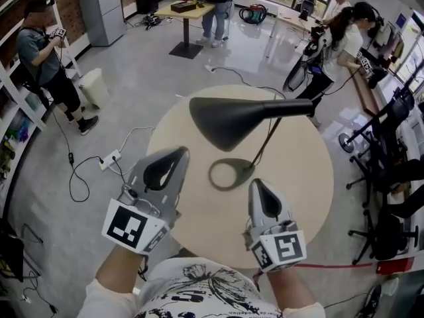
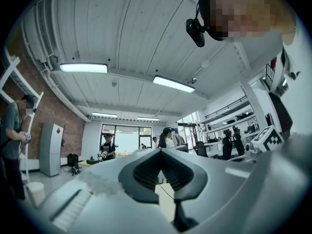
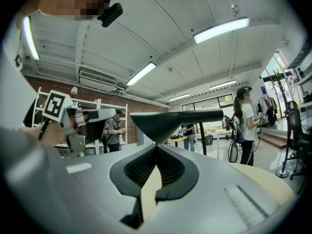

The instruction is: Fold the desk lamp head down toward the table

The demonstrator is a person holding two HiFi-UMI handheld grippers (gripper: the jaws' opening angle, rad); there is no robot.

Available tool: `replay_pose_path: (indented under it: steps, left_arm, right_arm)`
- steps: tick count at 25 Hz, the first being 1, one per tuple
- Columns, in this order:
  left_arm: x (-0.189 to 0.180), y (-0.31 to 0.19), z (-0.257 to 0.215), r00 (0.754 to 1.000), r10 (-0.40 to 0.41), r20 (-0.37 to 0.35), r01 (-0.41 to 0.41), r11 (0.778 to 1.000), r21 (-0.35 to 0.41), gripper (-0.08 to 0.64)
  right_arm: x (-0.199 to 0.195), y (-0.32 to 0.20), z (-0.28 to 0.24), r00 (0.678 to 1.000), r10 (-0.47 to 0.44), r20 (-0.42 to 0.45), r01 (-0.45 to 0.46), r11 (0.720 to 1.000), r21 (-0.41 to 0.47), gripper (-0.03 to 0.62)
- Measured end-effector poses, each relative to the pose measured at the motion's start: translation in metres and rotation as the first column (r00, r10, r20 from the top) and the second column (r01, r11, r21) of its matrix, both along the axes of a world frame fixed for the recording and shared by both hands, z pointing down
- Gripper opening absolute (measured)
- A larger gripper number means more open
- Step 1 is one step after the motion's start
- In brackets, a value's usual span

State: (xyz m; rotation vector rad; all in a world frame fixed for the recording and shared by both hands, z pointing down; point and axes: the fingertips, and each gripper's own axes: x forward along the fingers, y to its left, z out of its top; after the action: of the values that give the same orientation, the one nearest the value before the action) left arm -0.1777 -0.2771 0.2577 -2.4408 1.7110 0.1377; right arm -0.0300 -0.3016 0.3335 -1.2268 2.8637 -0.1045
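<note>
Desk lamp [image 1: 265, 111] stands on the bench [image 1: 311, 191], its head [image 1: 222, 121] level, high above the top. The left claw [image 1: 181, 151] hovers near the head, jaws together, empty (poised to press, I judge); the right claw [image 1: 257, 183] likewise. Its own view shows the head [image 3: 165, 121]; the left claw's does not.

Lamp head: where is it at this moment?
Head view, centre: the lamp head sits level above the round table, over its ring base and just ahead of the left gripper and right gripper.
</note>
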Motion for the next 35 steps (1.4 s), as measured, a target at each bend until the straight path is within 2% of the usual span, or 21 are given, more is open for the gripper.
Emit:
replay_pose_path:
  steps: [3, 9, 11, 14, 16, 21, 26, 35]
  left_arm:
    - [-0.022, -0.025, -0.029, 0.998, 0.008, 0.060, -0.011, 0.999, 0.051, 0.006]
    - [-0.037, -0.062, -0.050, 0.995, 0.084, 0.061, -0.088, 0.994, 0.067, 0.006]
    - [-0.036, -0.071, -0.048, 0.993, 0.113, 0.032, -0.115, 0.992, 0.051, 0.006]
    - [-0.035, -0.082, -0.043, 0.984, 0.170, -0.053, -0.170, 0.985, 0.009, 0.006]
    - [-0.032, -0.087, -0.036, 0.977, 0.200, -0.077, -0.201, 0.979, -0.016, 0.006]
    - [-0.019, -0.092, -0.035, 0.969, 0.243, -0.047, -0.245, 0.969, -0.034, 0.006]
    - [-0.011, -0.090, -0.009, 0.956, 0.292, -0.012, -0.292, 0.952, -0.096, 0.006]
    - [-0.004, -0.088, 0.035, 0.948, 0.316, -0.029, -0.316, 0.932, -0.176, 0.006]
  right_arm:
    - [-0.012, -0.009, -0.003, 1.000, 0.026, -0.011, -0.025, 1.000, 0.019, 0.009]
    - [-0.023, -0.026, -0.003, 0.995, 0.097, -0.035, -0.096, 0.995, 0.029, 0.009]
    - [-0.023, -0.028, -0.003, 0.992, 0.118, -0.046, -0.116, 0.993, 0.035, 0.009]
    - [-0.021, -0.032, -0.003, 0.988, 0.146, -0.054, -0.145, 0.989, 0.034, 0.009]
    - [-0.019, -0.033, -0.001, 0.984, 0.168, -0.058, -0.167, 0.985, 0.033, 0.009]
    - [-0.015, -0.033, 0.006, 0.978, 0.200, -0.066, -0.199, 0.980, 0.023, 0.009]
    - [-0.016, -0.033, 0.009, 0.971, 0.229, -0.061, -0.229, 0.973, 0.014, 0.009]
    - [-0.014, -0.027, 0.028, 0.962, 0.262, -0.070, -0.264, 0.964, -0.022, 0.009]
